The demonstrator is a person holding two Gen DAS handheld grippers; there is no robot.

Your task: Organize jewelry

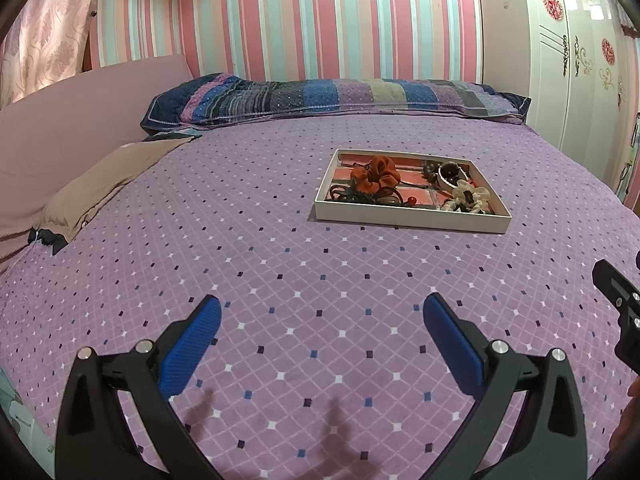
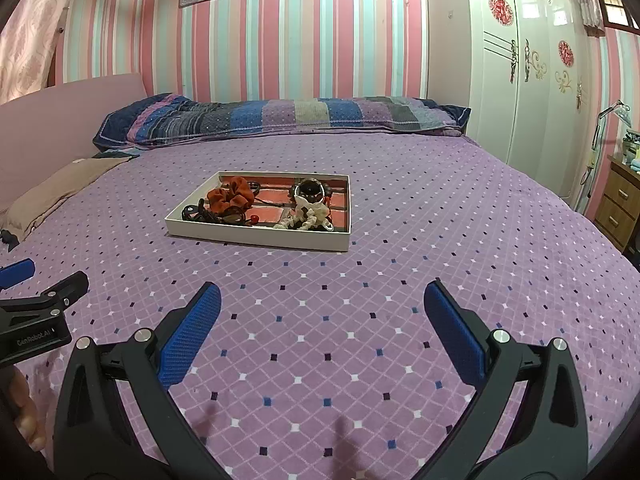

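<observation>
Jewelry and hair pieces all lie inside the shallow white tray (image 1: 412,216) out on the purple bedspread (image 1: 280,280) — nothing of the kind shows on the cloth around it. In the tray I make out an orange scrunchie (image 1: 374,178) toward its left, a tangle of dark cords (image 1: 360,196) with a small red bead (image 1: 411,200) in front of it, a cream scrunchie (image 1: 468,196) at the right, and a dark beaded bracelet (image 1: 448,170) behind that one. They overlap in two loose heaps; whether the tray has dividers I cannot tell.

My left gripper (image 1: 322,320) hangs low over the cloth, well short of the tray, jaws spread wide with nothing between the blue pads. My right gripper (image 2: 322,308) does the same beside it — wide apart, bare, also well back from the tray.

As I judge it, this fits two stages alike: pieces gathered in a tray yet to be sorted, or pieces already put away with both grippers drawn back. Any further reach would need care: the cords are thin and tangled, the scrunchies soft, so a pinch on one piece may drag its neighbours
</observation>
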